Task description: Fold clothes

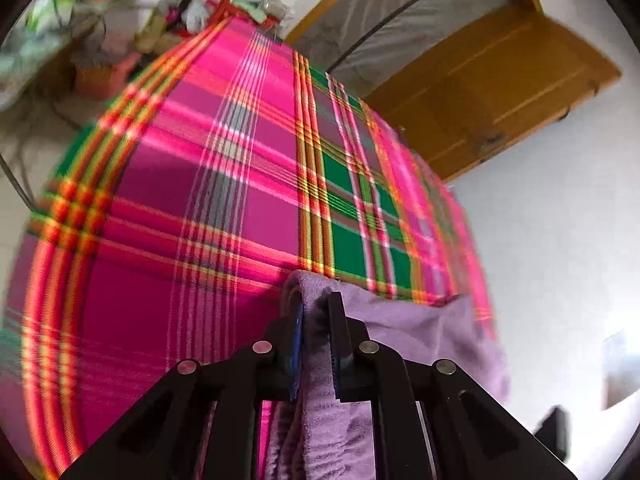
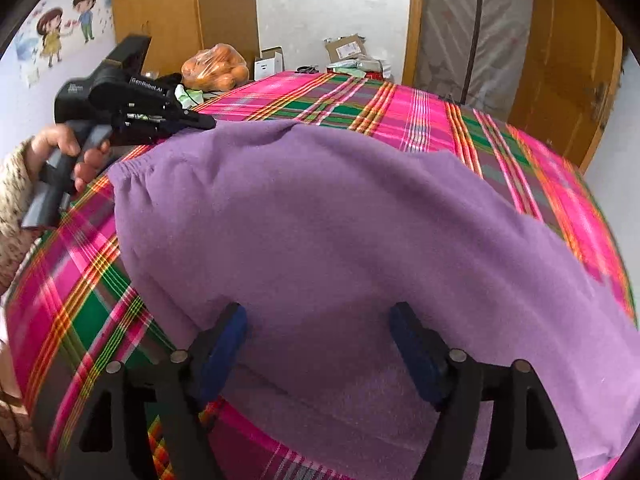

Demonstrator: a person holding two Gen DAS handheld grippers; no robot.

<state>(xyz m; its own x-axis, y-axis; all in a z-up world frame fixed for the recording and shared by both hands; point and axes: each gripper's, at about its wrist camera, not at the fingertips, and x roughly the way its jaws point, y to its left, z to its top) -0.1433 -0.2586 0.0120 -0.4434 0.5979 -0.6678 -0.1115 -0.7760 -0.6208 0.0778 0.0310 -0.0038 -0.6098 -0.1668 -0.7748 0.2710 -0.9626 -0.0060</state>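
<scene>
Now the left gripper [image 1: 316, 320] is pinching the purple garment [image 2: 340, 220] spread on the plaid cloth [image 2: 88, 300]; the right gripper [image 2: 318, 344] is hovering with fingers apart; better grab the near hem evenly.

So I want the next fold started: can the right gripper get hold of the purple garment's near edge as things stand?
Probably yes. The right gripper is open just above the purple garment, nothing between them, while the left gripper is clamped on its far corner.
</scene>
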